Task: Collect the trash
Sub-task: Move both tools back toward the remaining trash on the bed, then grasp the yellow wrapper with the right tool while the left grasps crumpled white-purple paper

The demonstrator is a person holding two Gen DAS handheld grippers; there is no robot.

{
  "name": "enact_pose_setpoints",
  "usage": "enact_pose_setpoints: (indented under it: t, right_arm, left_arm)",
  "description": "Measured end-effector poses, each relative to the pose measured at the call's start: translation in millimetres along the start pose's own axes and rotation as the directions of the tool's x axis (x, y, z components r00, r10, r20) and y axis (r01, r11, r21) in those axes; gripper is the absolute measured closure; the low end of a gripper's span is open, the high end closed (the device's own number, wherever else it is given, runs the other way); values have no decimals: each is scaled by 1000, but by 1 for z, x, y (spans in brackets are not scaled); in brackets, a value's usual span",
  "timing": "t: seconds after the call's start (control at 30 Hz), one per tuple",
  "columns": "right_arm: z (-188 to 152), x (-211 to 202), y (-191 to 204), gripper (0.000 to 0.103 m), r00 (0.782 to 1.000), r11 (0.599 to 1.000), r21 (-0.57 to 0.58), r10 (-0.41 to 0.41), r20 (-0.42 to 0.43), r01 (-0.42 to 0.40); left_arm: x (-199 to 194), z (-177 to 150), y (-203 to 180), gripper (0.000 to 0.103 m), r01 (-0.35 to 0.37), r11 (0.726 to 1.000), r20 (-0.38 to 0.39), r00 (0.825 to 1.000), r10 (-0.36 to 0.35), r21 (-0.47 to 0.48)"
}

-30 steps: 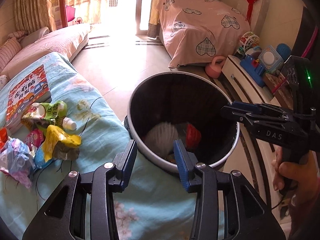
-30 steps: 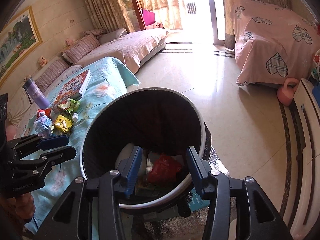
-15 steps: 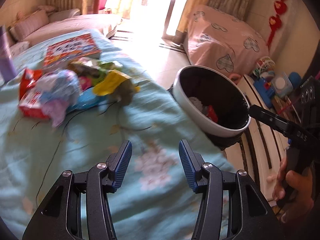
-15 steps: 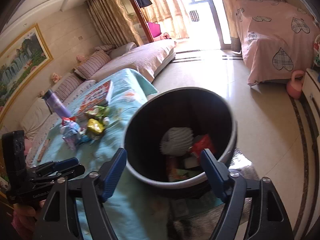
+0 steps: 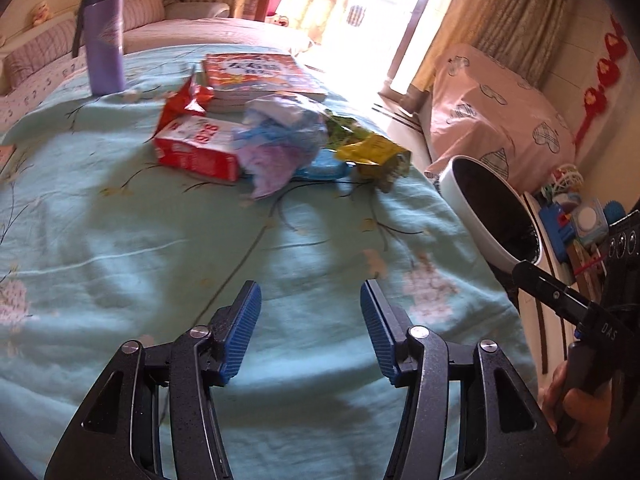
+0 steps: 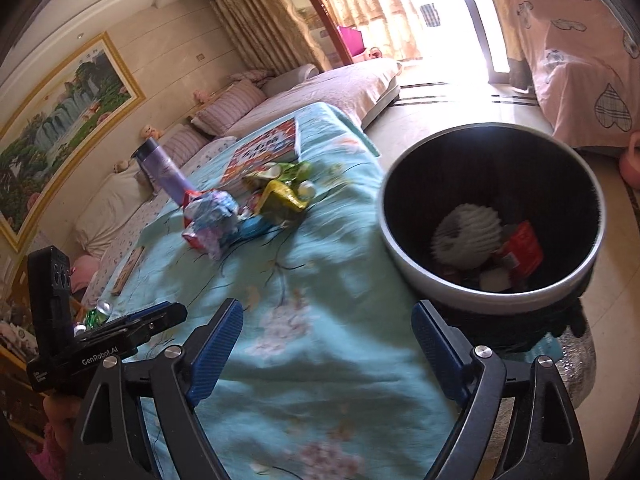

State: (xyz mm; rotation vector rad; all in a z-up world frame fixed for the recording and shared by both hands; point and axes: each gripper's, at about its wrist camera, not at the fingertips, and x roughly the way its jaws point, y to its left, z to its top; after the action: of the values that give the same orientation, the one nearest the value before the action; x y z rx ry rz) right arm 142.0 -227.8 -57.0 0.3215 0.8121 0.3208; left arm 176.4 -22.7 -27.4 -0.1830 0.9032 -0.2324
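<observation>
Left hand-held gripper (image 5: 310,324): its jaws are opening and standing moderately wide, with nothing between the blue pads. It is hovering over bare turquoise floral cloth (image 5: 168,248) covering the bench.

Right hand-held gripper (image 6: 328,344): its jaws are opening and standing very wide, with nothing gripped. It is pointing down at the cloth edge, with the trash bin (image 6: 416,264) just ahead and to the right.

Trash pile (image 5: 280,140): it is lying on the cloth, well ahead of the left hand-held gripper. It is consisting of:
- a red carton (image 5: 196,144) lying on its side, with a torn red flap standing up behind it;
- a crumpled pale blue and lilac plastic bag (image 5: 280,136) touching the carton's right end;
- a yellow wrapper (image 5: 372,150) and green wrappers (image 5: 340,128) to the right of the bag;
- a flat blue packet (image 5: 326,166) lying under the bag's edge.

A book (image 5: 260,76) is lying behind the pile, and a purple tumbler (image 5: 102,36) is standing upright to the far left.

The trash bin is standing on the floor beside the bench and is holding a white ribbed ball (image 6: 466,236) and a red packet (image 6: 522,246).
</observation>
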Motion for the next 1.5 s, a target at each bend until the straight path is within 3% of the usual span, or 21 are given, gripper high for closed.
enact_pose_setpoints:
  t: [0.47, 0.67, 0.83, 1.0, 1.17, 1.2, 1.23, 1.27, 1.3, 1.4, 1.5]
  right_arm:
    - [11, 28, 25, 15, 1000, 998, -63, -3, -11, 3]
    - [24, 40, 31, 17, 1000, 994, -108, -9, -11, 8]
    - [38, 55, 34, 37, 999, 988, -150, -31, -11, 29]
    - [58, 75, 35, 38, 999, 981, -186, -52, -8, 50]
    - [71, 101, 34, 53, 997, 976, -210, -71, -35, 62]
    - [72, 107, 33, 58, 996, 976, -210, -71, -45, 60]
    - [73, 111, 32, 70, 996, 976, -209, -74, -52, 62]
    - [73, 113, 31, 84, 995, 976, -208, -76, -57, 63]
    - [73, 113, 30, 88, 995, 977, -206, -77, -58, 63]
    - [68, 103, 29, 92, 997, 978, -200, -60, -43, 50]
    - [63, 87, 27, 93, 999, 980, -194, -46, -28, 39]
  left_arm:
    - [1, 13, 21, 49, -23, 1000, 19, 1000, 23, -18]
    - [4, 31, 19, 38, -28, 1000, 43, 999, 28, -6]
    - [14, 55, 16, 32, -23, 1000, 56, 998, 22, 6]
    - [24, 83, 13, 27, -32, 999, 101, 994, 31, 9]
    - [48, 102, 18, 28, -37, 999, 89, 995, 36, 2]
    - [53, 103, 17, 39, -34, 999, 83, 996, 33, 7]
    - [58, 102, 16, 59, -29, 999, 67, 997, 28, 15]
    - [63, 102, 18, 70, -18, 1000, 48, 999, 18, 19]
    - [66, 101, 19, 89, -3, 1000, 37, 999, 2, 16]
    - [64, 93, 19, 102, 7, 1000, 38, 999, -8, 18]
    - [56, 84, 16, 102, 18, 1000, 42, 999, -19, 14]
